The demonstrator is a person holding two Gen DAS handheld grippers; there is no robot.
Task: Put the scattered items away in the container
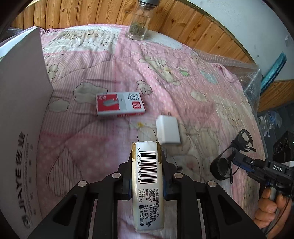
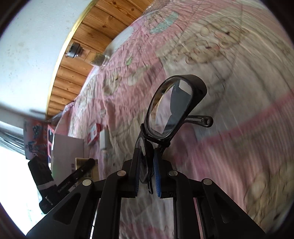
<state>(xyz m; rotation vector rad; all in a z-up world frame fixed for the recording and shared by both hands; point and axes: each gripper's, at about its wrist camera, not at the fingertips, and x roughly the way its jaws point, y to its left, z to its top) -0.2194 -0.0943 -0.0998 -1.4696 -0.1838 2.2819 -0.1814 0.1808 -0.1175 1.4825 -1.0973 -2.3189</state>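
My left gripper (image 1: 147, 174) is shut on a cream tissue pack (image 1: 147, 185) with a barcode, held above the pink quilt. A grey cardboard box (image 1: 22, 114), the container, stands at the left. On the quilt lie a red and grey staple box (image 1: 119, 104) and a white charger plug (image 1: 168, 131). My right gripper (image 2: 147, 172) is shut on black-framed glasses (image 2: 174, 108), clamping one lens, and is rolled sideways. From the left wrist view that right gripper (image 1: 238, 163) and the glasses (image 1: 231, 158) sit at the right, held by a hand (image 1: 270, 207).
A glass jar (image 1: 138, 23) with dried leaves stands at the far edge of the quilt (image 1: 202, 103) by a wooden headboard (image 1: 82, 12). Bubble wrap (image 1: 251, 77) edges the bed on the right. The right wrist view shows the grey box (image 2: 68, 152) and staple box (image 2: 93, 133) at the left.
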